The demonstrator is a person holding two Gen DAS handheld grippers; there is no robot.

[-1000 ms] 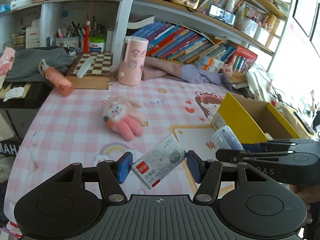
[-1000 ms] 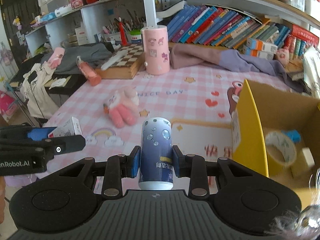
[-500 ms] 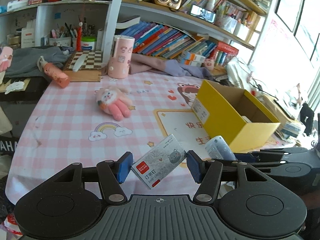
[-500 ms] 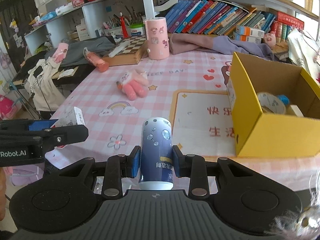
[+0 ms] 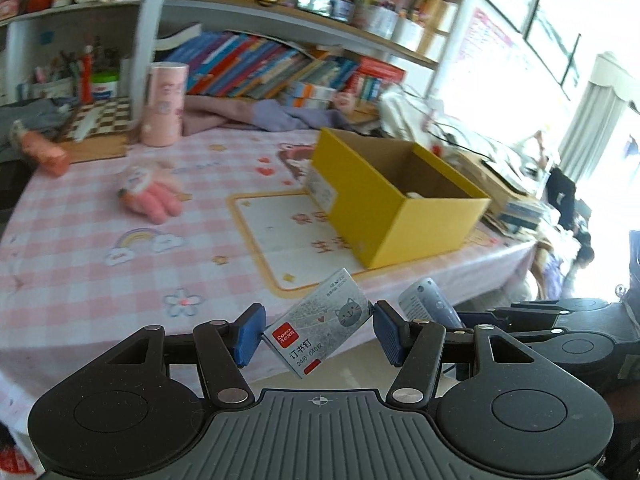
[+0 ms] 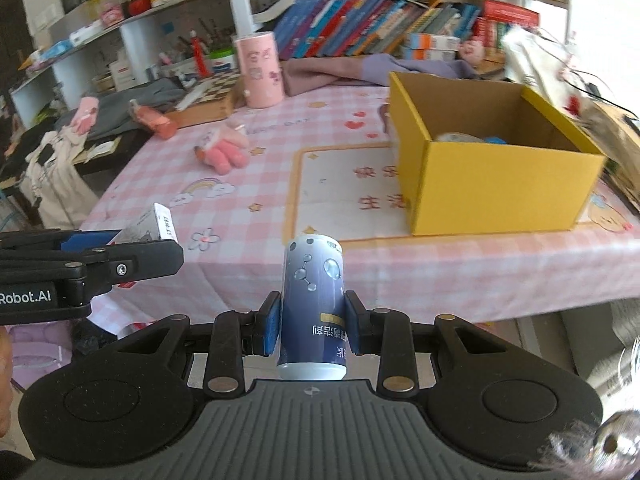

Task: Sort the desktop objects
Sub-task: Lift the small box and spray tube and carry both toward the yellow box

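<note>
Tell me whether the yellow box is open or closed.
Open. The yellow box has no lid on top; its brown inside shows, with a tape roll lying in it.

I read "Comix" in a red square on the small staple box (image 5: 318, 330), with "订书钉" and "24/6" printed below it, beside a cat face. "Robot.AI" stands in white on the black body of the left gripper (image 6: 132, 236), at the near left of the right wrist view. The blue can's (image 6: 312, 304) Chinese print is upside down; I cannot read it. Red characters on the tablecloth (image 6: 240, 184) are too blurred.
</note>
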